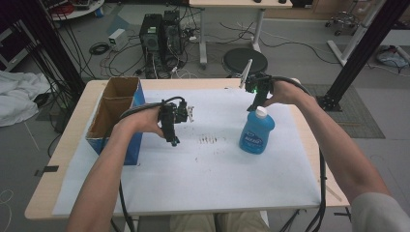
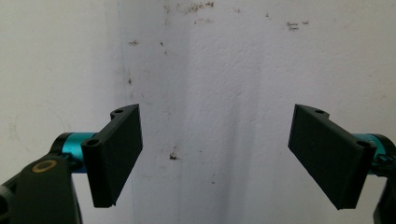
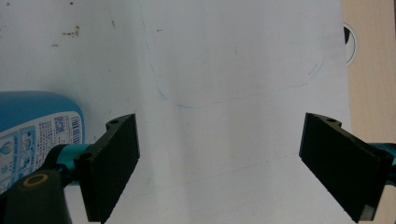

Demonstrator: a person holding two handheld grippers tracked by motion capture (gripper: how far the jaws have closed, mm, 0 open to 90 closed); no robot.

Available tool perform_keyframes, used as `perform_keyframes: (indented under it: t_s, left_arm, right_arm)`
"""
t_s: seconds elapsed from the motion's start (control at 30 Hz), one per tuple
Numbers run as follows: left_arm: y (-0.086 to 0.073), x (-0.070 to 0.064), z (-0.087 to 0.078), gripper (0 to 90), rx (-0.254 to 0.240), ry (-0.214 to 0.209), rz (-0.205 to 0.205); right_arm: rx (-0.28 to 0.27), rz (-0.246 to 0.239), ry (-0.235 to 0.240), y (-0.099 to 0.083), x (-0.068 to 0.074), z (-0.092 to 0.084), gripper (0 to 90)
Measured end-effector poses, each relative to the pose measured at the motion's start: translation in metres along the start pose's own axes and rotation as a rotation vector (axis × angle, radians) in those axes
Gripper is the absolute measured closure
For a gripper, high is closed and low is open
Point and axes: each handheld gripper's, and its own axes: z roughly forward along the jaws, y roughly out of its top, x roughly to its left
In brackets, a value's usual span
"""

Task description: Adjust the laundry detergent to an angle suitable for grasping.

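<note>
Forearms come in nearest the camera in the high view, each hand carrying a gripper over the white sheet (image 1: 203,179) that covers the wooden tabletop (image 1: 72,125). Left gripper (image 1: 173,140) points down at the sheet, well left of the blue bottle (image 1: 256,133), jaws spread wide with nothing between them; the left gripper view shows bare white sheet (image 2: 210,84) with dark smudges between the two black jaws. Right gripper (image 1: 255,107) hangs just behind and above the bottle's white cap (image 1: 261,112), jaws also spread, pinching nothing; whether it touches the cap, cannot tell. In the right gripper view the bottle (image 3: 35,128) sits just beside the left-hand jaw, outside the gap, not between the jaws.

Bottle stands upright on the sheet, right of centre. Label: front shows white lettering on blue, too blurred to read; the back label in the right gripper view has small print, little icons and a QR-like code, none legible. No brand readable.

Sheet has a patch of dark scuff marks (image 1: 209,140) just left of the bottle and a faint blue pen outline (image 3: 196,100) near it. Open cardboard box (image 1: 116,113) with a blue side stands at the sheet's left edge, far left of the bottle.

Room behind the bottle: grey floor, two black PC towers (image 1: 159,36), loose cables, round black stool (image 1: 244,60), another desk, black frame posts, white cloth (image 1: 17,96) at far left.
</note>
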Motion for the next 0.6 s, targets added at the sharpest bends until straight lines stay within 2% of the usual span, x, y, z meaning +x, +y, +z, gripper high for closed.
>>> perform_keyframes:
  t_s: [0.4,0.6]
  left_arm:
    - [-0.0014,-0.0035,-0.003,17.8,-0.007,0.009,-0.012]
    - [0.0005,-0.0071,-0.0058,17.8,0.0,0.005,-0.014]
  right_arm:
    - [0.015,0.001,-0.022,-0.0003,0.0008,-0.0036,11.5]
    - [0.003,0.014,-0.022,-0.0004,0.0018,-0.0077,11.5]
